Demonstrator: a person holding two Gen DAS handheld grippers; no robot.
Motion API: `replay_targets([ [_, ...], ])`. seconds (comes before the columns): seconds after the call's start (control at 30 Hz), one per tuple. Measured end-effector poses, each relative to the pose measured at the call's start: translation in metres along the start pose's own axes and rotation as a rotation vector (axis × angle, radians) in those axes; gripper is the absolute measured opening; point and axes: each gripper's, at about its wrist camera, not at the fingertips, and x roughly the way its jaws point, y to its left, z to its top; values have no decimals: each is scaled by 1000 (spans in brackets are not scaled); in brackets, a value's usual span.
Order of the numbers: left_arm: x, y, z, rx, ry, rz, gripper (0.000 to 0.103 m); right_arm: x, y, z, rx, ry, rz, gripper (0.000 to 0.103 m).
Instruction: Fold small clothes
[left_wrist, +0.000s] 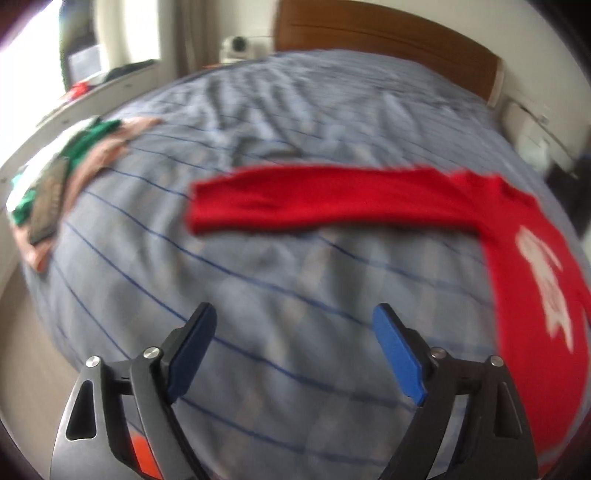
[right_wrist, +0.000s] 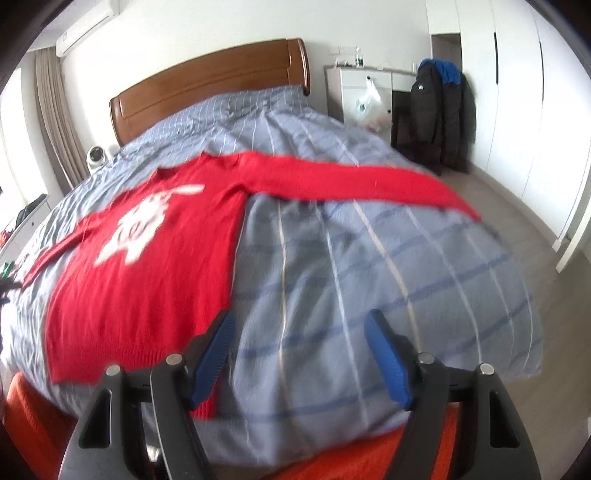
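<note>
My left claw (left_wrist: 293, 321) hangs above the bed (left_wrist: 280, 122), its two blue-padded fingers (left_wrist: 194, 350) spread wide with nothing between them, only the grey-blue striped cover (left_wrist: 258, 280) showing in the gap. My right claw (right_wrist: 299, 328) is spread just the same, empty, over the near edge of the bed (right_wrist: 369, 258).

The red sweater (right_wrist: 140, 280) lies flat on the cover, front side up, a white print (right_wrist: 142, 225) on its chest. Seen from my right claw, its body takes the left half of the bed and its hem reaches the near edge, close by my left-hand finger; whether the finger touches the cloth I cannot tell, the view is blurred there. One sleeve (right_wrist: 362, 184) stretches straight out to the right across the cover, its cuff near the bed's side edge. From my left claw the other sleeve (left_wrist: 314, 199) runs out to the left, lying flat and well ahead of my fingers, while the sweater (left_wrist: 535, 295) body fills the right edge of the view.

A small heap of other clothes (left_wrist: 62, 173), green, pink and grey, sits on the far left part of the bed, well apart from the sweater. A wooden headboard (right_wrist: 207, 85) stands at the far end. Dark coats (right_wrist: 439, 114) hang by a white cabinet (right_wrist: 354, 88) beyond the bed's right side.
</note>
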Motion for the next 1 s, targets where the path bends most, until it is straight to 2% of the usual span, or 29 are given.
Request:
replay_targets([
  [0.1, 8, -25, -16, 73, 18, -35, 89, 9, -2, 14, 14, -35, -4, 72],
  [0.2, 19, -43, -29, 132, 39, -19, 90, 19, -4, 22, 2, -65, -22, 72],
  [0.27, 25, -48, -35, 148, 34, -9, 98, 27, -7, 26, -12, -75, -38, 72],
  [0.4, 32, -39, -36, 116, 29, -25, 103, 46, -15, 27, -18, -73, -56, 76],
  [0.53, 33, -37, -43, 103, 12, -47, 103, 74, -27, 12, 31, -4, -75, 76],
  [0.7, 32, -40, -51, 107, -30, -32, 103, 80, -26, -7, 12, -60, -93, 80],
  [0.8, 31, -40, -54, 105, -38, -32, 103, 83, -22, -8, -10, -63, -104, 84],
  [1.0, 30, -38, -54, 103, -43, -40, 103, 84, -21, -10, -21, -74, -118, 85],
])
